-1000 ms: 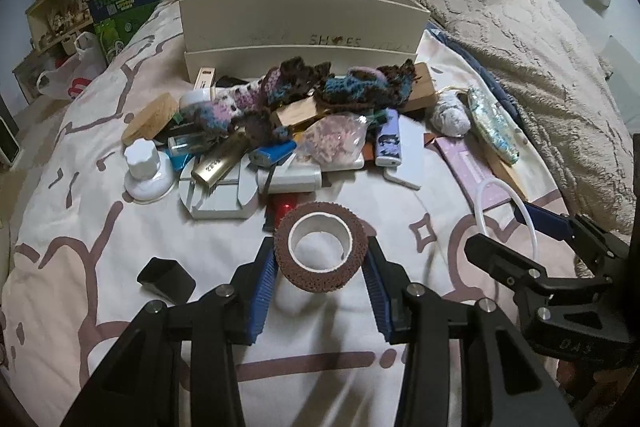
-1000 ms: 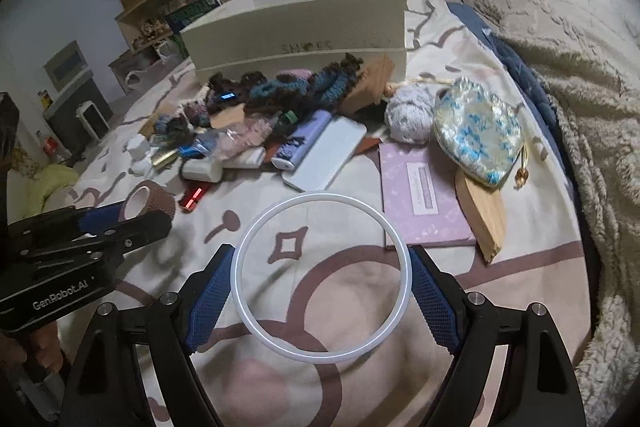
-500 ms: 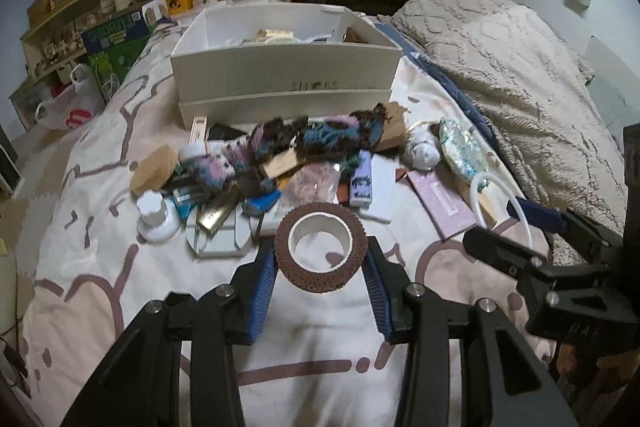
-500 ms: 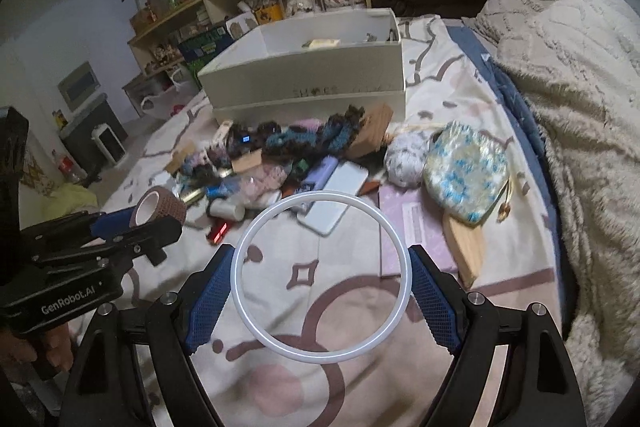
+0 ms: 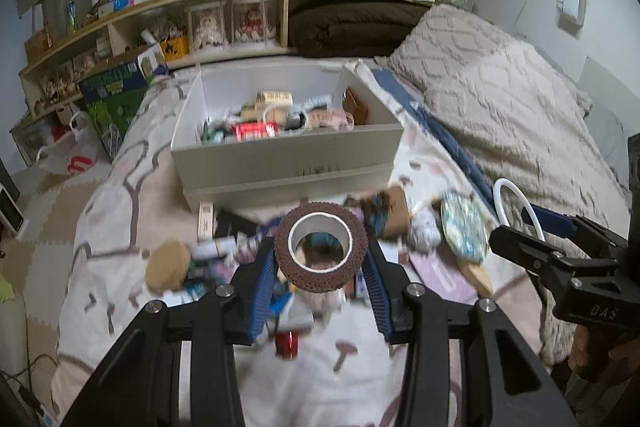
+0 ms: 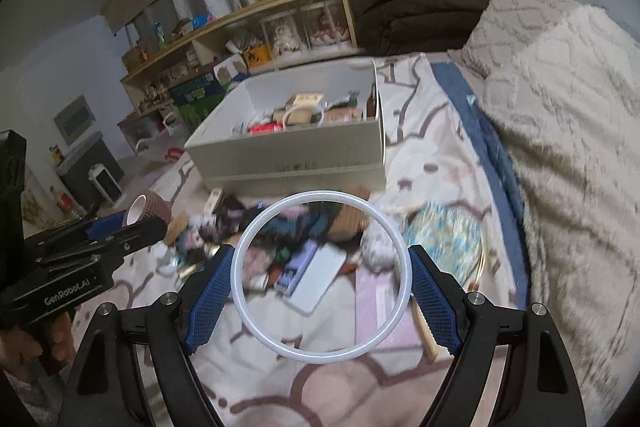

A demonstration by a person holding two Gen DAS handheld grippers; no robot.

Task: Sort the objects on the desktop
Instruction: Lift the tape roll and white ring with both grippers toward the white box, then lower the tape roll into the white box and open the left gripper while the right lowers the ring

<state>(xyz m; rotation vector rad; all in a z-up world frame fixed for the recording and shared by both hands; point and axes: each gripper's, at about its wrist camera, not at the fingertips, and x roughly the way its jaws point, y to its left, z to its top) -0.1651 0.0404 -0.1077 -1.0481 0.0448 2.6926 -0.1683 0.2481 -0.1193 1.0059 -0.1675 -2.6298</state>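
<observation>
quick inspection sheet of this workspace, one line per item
surface: patterned bedsheet, wrinkled, items piled mid-bed
job's things: brown tape roll in left hand-held gripper; white ring in right hand-held gripper; white box beyond the pile, open, partly filled
clutter: mixed pile in front of the box; floral pouch to its right; red item near the left gripper
grippers: both shut on their loads, held above the bed
cables: dark cord on the floor, left edge
surroundings: shelf with boxes, beige blanket, curtains
</observation>
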